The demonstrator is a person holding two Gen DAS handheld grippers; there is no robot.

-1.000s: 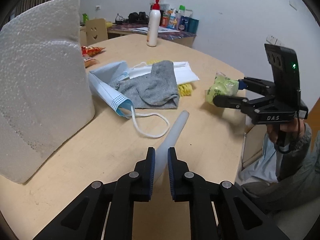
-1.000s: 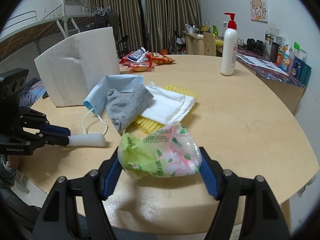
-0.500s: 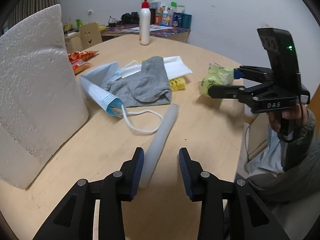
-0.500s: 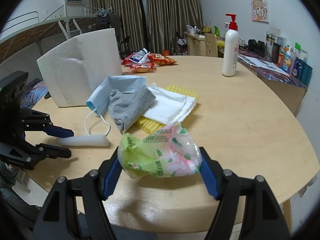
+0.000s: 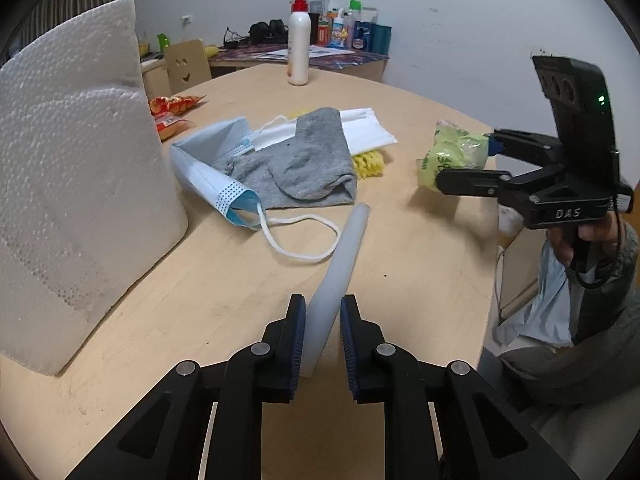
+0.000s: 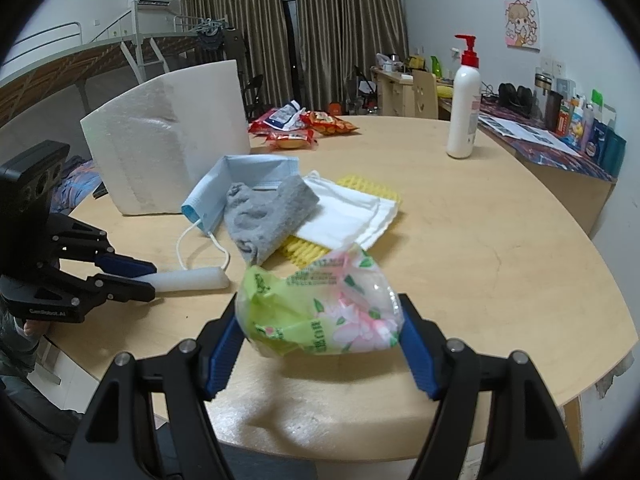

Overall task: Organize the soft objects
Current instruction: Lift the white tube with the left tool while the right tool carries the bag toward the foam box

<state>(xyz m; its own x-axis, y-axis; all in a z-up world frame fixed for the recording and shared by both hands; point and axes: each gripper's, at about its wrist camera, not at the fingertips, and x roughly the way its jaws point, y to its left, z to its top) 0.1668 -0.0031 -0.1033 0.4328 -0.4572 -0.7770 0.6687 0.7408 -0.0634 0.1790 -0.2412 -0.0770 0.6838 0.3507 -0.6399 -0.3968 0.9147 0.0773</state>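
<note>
My left gripper (image 5: 322,314) is shut on the near end of a white foam stick (image 5: 340,264) that lies on the round wooden table (image 5: 420,248); it also shows in the right wrist view (image 6: 188,280). My right gripper (image 6: 320,330) is shut on a green and pink tissue pack (image 6: 320,316), held above the table edge; it shows in the left wrist view (image 5: 452,156). A grey sock (image 5: 304,164), a blue mask (image 5: 212,176), a white mask (image 5: 360,132) and a yellow sponge (image 5: 370,164) lie in a pile mid-table.
A big white foam block (image 5: 76,168) stands at the left. A white pump bottle (image 5: 299,54) stands at the far side. Red snack packs (image 6: 300,128) lie behind the pile. A cluttered desk (image 6: 560,136) runs along the far wall.
My left gripper opened and let go of the foam stick half a second ago, then closed on it again. The right gripper holds the tissue pack as before.
</note>
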